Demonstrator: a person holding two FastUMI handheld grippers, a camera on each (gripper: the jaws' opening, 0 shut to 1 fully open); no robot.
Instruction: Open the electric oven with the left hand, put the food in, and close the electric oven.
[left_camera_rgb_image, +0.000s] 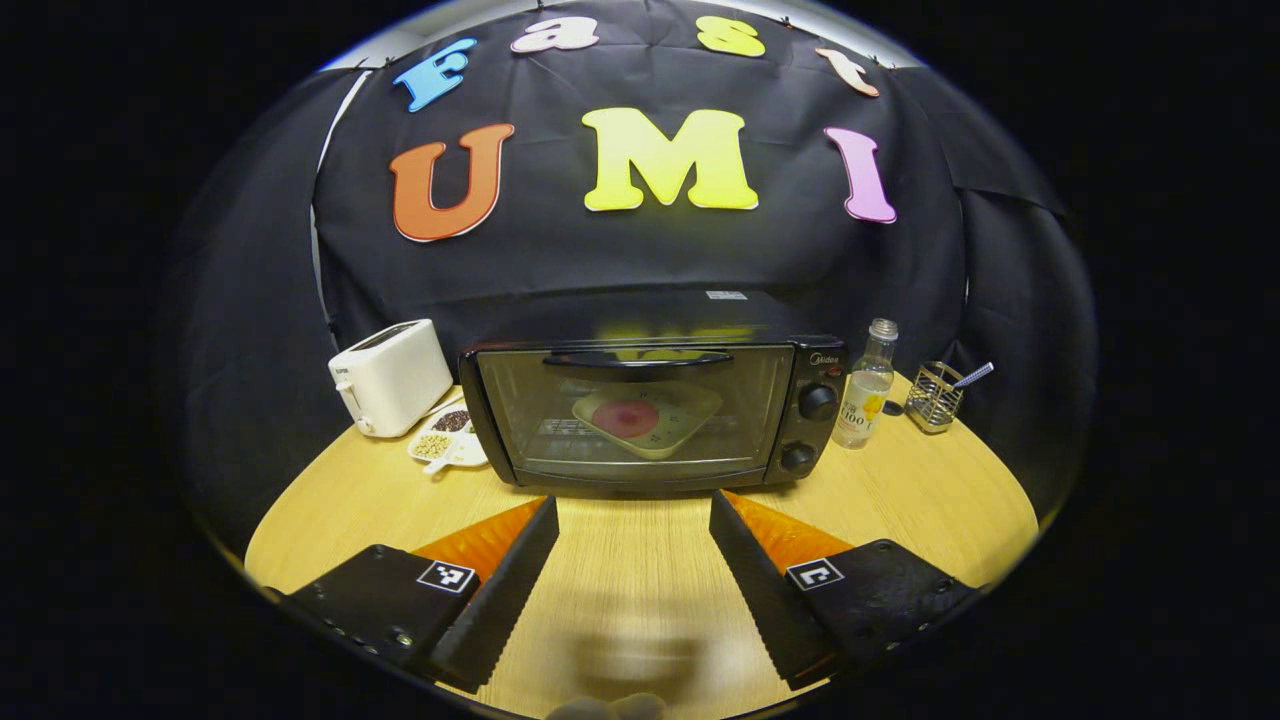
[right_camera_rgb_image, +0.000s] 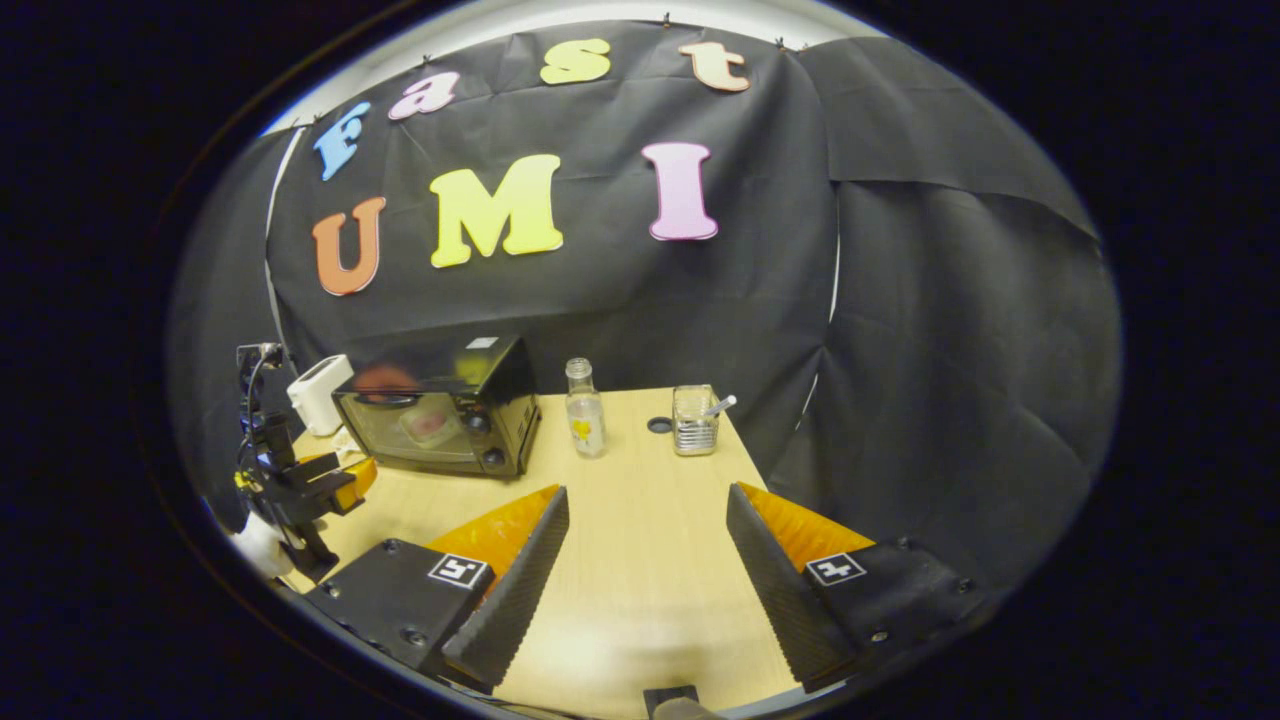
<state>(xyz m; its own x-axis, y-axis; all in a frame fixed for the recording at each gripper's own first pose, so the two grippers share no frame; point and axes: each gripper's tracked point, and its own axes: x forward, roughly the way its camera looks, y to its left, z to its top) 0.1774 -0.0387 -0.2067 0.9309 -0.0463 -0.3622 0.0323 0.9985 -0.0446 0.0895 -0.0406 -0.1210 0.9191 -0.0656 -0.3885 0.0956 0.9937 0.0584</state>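
Oven (left_camera_rgb_image: 650, 410) door shut, food (left_camera_rgb_image: 628, 418) inside; left claw (left_camera_rgb_image: 635, 560) and right claw (right_camera_rgb_image: 645, 560) wide.

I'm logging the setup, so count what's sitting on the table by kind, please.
Electric oven with plate of food inside: 1
Toaster: 1
Divided snack dish: 1
Glass bottle: 1
Bottle cap: 1
Wire holder: 1
Total: 6

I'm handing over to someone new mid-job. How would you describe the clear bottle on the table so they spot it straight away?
Find the black electric oven in the middle of the wooden table. The clear bottle stands upright just beside its knob side, between the oven and a wire holder. It is the only tall see-through thing there, uncapped, with a yellow-marked label.
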